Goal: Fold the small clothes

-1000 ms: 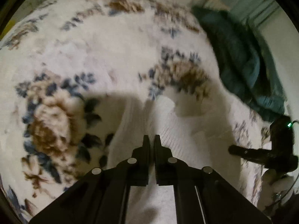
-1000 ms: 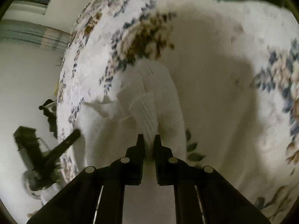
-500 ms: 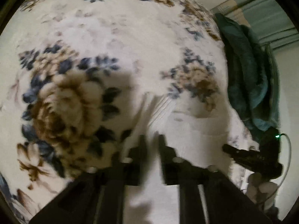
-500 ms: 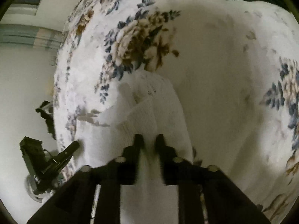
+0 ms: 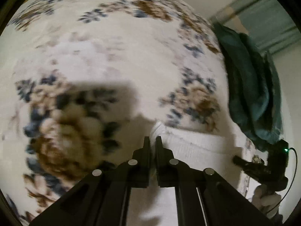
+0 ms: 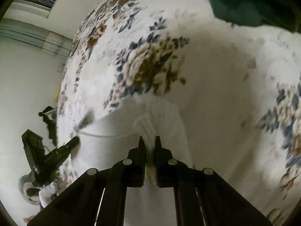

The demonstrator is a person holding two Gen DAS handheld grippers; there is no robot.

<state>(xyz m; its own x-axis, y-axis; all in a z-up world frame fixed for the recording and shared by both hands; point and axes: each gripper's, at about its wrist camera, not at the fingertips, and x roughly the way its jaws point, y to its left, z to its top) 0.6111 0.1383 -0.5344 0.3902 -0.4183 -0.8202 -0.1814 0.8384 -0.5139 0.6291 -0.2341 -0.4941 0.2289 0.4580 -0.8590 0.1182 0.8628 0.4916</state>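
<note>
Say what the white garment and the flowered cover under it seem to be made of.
White garment: looks like ribbed knit, soft and matte; fine parallel ribs show near the right gripper. Flowered cover: apparently plush fleece, given its fuzzy, napped surface, though blur leaves this unsure.

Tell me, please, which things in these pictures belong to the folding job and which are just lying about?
Part of the job:
- white knitted garment
- left gripper, shut on it
- right gripper, shut on it

Just lying about:
- floral blanket underneath
- dark green cloth at the bed's far side
</note>
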